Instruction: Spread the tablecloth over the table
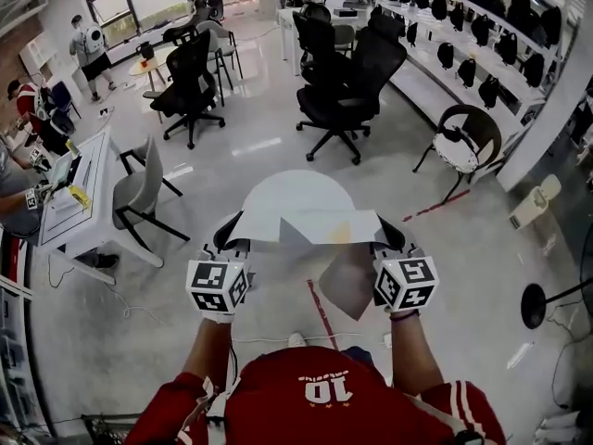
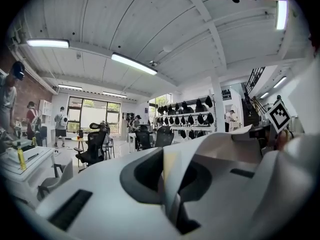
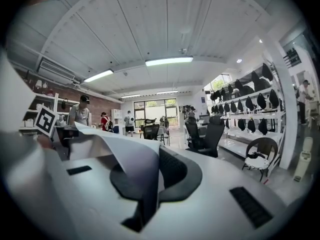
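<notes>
Left gripper [image 2: 168, 161] and right gripper [image 3: 152, 166], each tight on the tablecloth [image 1: 298, 209]

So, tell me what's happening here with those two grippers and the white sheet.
A person in a red shirt holds a gripper in each hand. The left gripper and right gripper are both shut on an edge of the white tablecloth, which hangs in the air between them, partly folded. It is not spread yet. The round white top just beyond looks like the table.
</notes>
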